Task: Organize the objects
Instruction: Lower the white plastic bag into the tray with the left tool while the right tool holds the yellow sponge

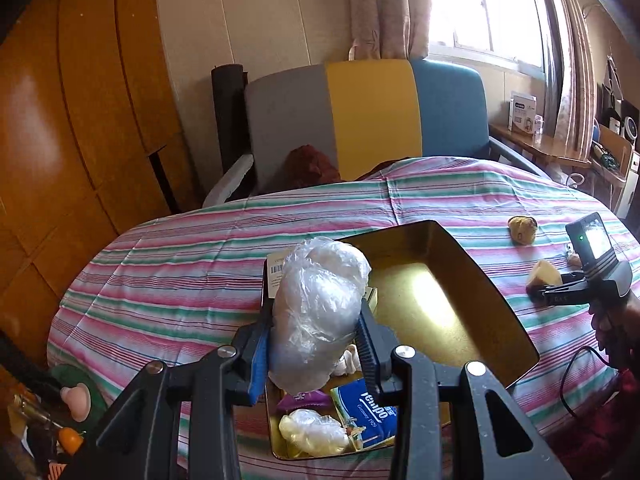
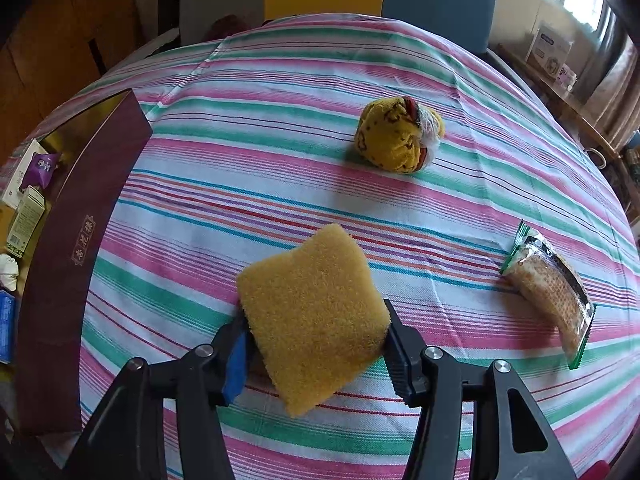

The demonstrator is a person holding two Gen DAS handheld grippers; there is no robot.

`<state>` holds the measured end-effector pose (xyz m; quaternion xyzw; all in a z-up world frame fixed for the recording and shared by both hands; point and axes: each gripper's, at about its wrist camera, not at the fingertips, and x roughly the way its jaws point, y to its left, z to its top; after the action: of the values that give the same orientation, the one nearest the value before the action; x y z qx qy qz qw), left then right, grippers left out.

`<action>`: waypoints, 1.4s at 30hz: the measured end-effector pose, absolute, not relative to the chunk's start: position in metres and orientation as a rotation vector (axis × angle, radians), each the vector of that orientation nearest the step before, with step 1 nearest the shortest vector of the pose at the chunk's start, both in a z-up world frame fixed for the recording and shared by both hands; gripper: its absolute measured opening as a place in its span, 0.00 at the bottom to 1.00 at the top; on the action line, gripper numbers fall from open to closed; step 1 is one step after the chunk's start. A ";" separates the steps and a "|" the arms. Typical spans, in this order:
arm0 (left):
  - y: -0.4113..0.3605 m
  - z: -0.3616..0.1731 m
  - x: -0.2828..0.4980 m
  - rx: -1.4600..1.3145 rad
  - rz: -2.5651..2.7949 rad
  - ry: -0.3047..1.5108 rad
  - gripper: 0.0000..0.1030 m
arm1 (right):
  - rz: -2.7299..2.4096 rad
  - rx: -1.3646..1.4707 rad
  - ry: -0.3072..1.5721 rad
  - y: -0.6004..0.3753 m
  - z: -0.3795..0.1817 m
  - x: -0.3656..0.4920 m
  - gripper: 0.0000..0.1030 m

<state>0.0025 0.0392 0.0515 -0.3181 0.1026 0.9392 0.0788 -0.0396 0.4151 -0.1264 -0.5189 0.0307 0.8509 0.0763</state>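
Observation:
My left gripper [image 1: 316,320] is shut on a crumpled clear plastic bag [image 1: 316,304] and holds it above a gold-lined box [image 1: 440,300]. The box [image 2: 76,240] is dark red outside and holds a blue tissue pack [image 1: 368,412], a purple packet [image 1: 300,400] and a small white bag [image 1: 312,428]. My right gripper [image 2: 316,336] is shut on a yellow sponge [image 2: 312,320] just above the striped cloth; it also shows in the left wrist view [image 1: 544,274]. A yellow rolled sock [image 2: 396,138] and a wrapped snack [image 2: 556,292] lie on the cloth.
The striped cloth [image 1: 200,264] covers a round table. A grey, yellow and blue chair [image 1: 368,120] stands behind it. A wooden wall [image 1: 60,140] is at left. A side table [image 1: 536,144] with boxes stands by the window.

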 end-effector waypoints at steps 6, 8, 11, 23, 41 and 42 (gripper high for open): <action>0.041 0.050 0.003 -0.957 2.808 0.312 0.36 | 2.556 -1.552 0.082 0.415 -0.127 -0.039 0.56; 0.041 0.049 0.002 -0.960 2.806 0.316 0.36 | 2.559 -1.551 0.075 0.415 -0.127 -0.039 0.56; 0.043 0.046 0.000 -0.969 2.797 0.323 0.36 | 2.561 -1.549 0.057 0.414 -0.127 -0.038 0.56; 0.052 0.030 -0.020 -1.040 2.734 0.310 0.36 | 2.563 -1.551 0.011 0.410 -0.126 -0.039 0.55; 0.087 -0.011 -0.141 -1.299 2.520 -0.002 0.36 | 2.565 -1.554 -0.004 0.407 -0.127 -0.043 0.55; 0.092 -0.014 -0.147 -1.299 2.513 0.000 0.36 | 2.565 -1.554 -0.002 0.407 -0.127 -0.043 0.55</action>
<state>-0.1468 0.0922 -0.0140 -0.4536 0.0000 0.8775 0.1556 -0.0433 0.4075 -0.1270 -0.5169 -0.0007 0.8531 0.0713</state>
